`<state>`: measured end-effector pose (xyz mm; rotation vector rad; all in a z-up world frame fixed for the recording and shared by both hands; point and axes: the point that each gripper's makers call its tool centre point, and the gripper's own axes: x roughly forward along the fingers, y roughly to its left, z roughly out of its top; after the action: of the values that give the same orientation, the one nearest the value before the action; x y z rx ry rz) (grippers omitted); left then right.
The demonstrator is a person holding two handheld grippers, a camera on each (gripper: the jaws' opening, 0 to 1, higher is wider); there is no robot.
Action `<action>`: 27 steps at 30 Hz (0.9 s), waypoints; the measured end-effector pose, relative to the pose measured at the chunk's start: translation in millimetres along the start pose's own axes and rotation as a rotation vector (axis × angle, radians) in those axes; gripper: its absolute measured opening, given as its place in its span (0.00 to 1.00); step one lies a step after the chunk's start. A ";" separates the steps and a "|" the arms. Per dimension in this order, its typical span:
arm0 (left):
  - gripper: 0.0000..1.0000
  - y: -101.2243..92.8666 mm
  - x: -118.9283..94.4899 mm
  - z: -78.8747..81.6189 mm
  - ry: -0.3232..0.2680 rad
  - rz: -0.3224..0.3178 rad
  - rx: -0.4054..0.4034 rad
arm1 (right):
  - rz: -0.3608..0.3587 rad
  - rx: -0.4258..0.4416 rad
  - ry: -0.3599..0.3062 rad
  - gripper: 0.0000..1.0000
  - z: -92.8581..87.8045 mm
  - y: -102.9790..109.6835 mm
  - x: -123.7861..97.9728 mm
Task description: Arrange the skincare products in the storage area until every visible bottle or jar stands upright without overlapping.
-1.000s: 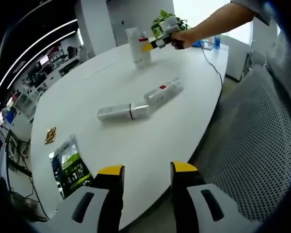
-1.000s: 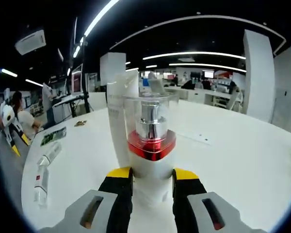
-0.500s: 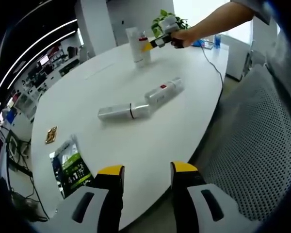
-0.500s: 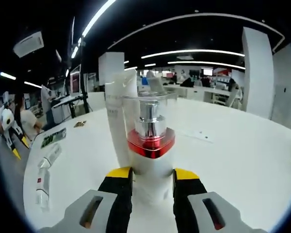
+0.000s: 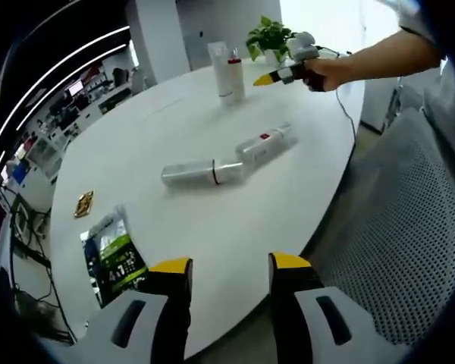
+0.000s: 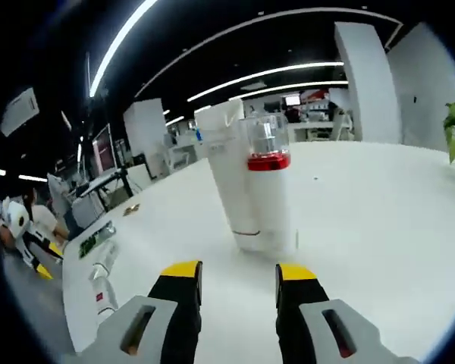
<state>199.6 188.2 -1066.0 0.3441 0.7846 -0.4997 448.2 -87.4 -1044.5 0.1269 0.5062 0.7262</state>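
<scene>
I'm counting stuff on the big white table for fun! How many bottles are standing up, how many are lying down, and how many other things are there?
Standing bottles: 2, a pump bottle with a red collar and a tall white tube
Lying bottles: 2
Green packet: 1
Small gold thing: 1
Total: 6

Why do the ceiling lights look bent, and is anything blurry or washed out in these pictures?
The right gripper view's fisheye lens curves the straight ceiling lights into arcs; the pump bottle is sharp, the background desks soft. In the left gripper view the white table bulges round and the window behind the plant is blown out white.
</scene>
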 end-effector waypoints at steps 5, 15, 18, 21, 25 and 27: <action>0.38 12.1 -2.1 -2.2 -0.001 0.017 -0.103 | 0.077 0.037 -0.016 0.29 -11.0 47.0 -11.8; 0.39 33.1 -1.2 -3.9 -0.012 0.044 -0.260 | 0.179 0.001 0.004 0.32 -27.4 113.4 -26.8; 0.39 35.0 -1.1 -5.4 -0.005 0.050 -0.272 | 0.195 -0.060 0.069 0.33 -40.1 117.7 -27.5; 0.38 30.2 -1.8 -7.3 0.004 0.046 -0.253 | 0.246 -0.214 0.187 0.32 -62.1 128.8 -27.1; 0.37 22.2 -2.8 -3.6 -0.001 0.033 -0.206 | 0.323 -0.322 0.310 0.32 -84.7 145.2 -22.9; 0.35 21.4 -3.5 -1.1 -0.008 0.037 -0.162 | 0.320 -0.382 0.364 0.32 -94.8 145.0 -19.1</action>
<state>208.6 207.5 -1061.8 0.2059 0.8036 -0.4002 302.7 2.4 -1078.6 -0.2942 0.6918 1.1565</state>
